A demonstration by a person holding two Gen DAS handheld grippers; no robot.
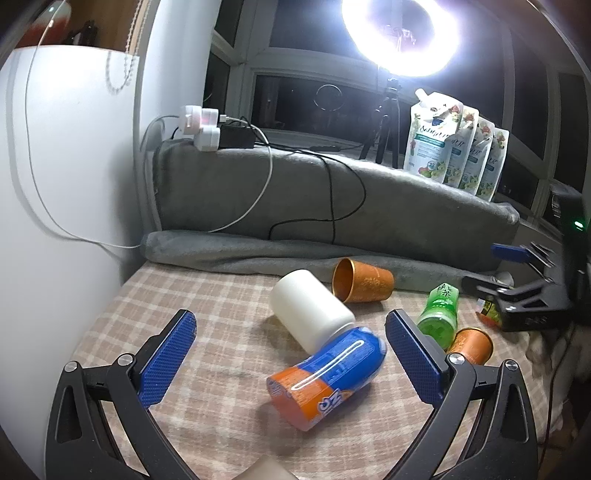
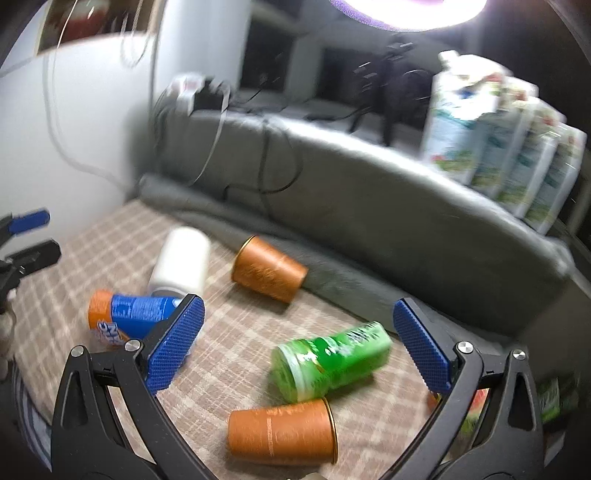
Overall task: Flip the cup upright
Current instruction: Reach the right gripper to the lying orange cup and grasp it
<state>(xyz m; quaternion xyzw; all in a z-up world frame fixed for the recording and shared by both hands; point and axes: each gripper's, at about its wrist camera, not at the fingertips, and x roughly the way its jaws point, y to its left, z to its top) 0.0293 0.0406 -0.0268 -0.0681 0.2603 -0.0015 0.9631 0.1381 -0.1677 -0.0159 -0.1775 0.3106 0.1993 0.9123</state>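
Observation:
Two orange cups lie on their sides on the checked cloth. The far cup lies near the grey cushion, mouth to the left. The near cup lies close below my right gripper, mouth to the right. My left gripper is open and empty above a blue-and-orange can. My right gripper is open and empty, with a green bottle between its fingers further on. The right wrist view is blurred.
A white bottle lies beside the blue can. A rolled grey cushion bounds the far side, with cables over it. Refill pouches and a ring light stand behind. The other gripper shows at right.

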